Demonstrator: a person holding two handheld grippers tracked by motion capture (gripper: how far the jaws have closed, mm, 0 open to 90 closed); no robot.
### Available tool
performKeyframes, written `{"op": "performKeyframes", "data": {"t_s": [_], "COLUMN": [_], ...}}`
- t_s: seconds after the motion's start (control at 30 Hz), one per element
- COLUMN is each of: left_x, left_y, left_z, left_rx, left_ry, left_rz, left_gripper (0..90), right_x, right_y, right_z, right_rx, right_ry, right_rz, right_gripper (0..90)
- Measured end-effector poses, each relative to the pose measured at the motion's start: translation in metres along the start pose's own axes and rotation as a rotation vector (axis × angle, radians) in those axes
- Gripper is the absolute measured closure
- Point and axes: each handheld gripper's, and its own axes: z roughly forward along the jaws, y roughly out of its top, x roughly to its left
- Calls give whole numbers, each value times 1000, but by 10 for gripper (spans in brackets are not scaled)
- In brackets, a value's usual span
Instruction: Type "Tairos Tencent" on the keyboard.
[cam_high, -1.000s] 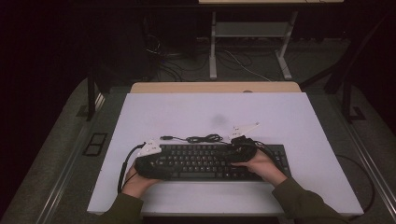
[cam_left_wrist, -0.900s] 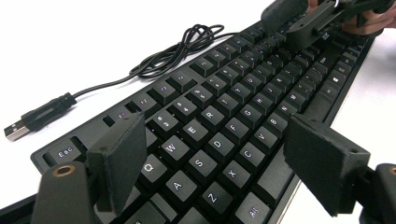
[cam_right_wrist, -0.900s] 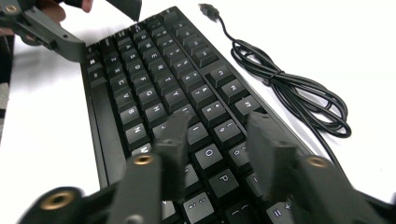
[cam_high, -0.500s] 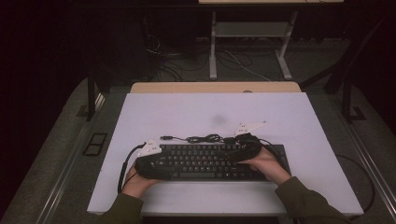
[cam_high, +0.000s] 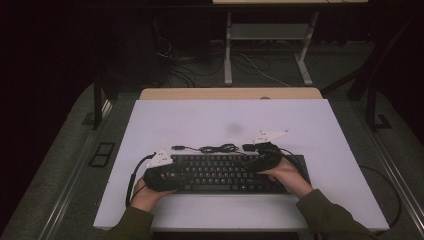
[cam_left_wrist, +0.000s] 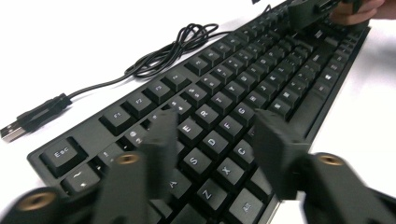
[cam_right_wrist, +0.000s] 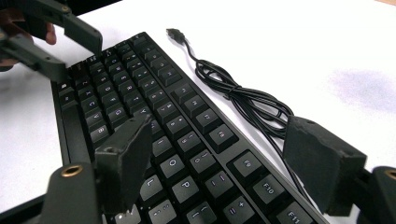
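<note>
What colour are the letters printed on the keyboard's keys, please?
White, on black keys of the keyboard; clearest in the left gripper view.

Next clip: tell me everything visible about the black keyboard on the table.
The keyboard is a full-size black one, plastic by its look, with white legends on its keys. It lies flat, keys up, near the front edge of the white table. Its thin black cable lies loosely coiled just behind it and ends in an unplugged USB plug. The left tool hovers over its left-hand keys with jaws apart; the right tool straddles its rear edge, open.
</note>
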Motion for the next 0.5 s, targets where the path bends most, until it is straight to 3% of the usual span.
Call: {"op": "performKeyframes", "data": {"t_s": [0.13,0.37,0.5], "left_x": [1,4,5], "left_y": [-1,-2,-3], "left_z": [0,4,6], "left_rx": [12,41,55], "left_ry": [-17,-15,-8], "left_rz": [-10,-14,-21], "left_gripper": [707,884,888], "right_x": [2,3,3], "right_y": [0,-1,-1], "right_z": [2,3,3], "right_rx": [6,11,10], "right_ry": [-4,-7,-6], "right_rz": [-12,-8,-6], "right_gripper": [223,215,214]}}
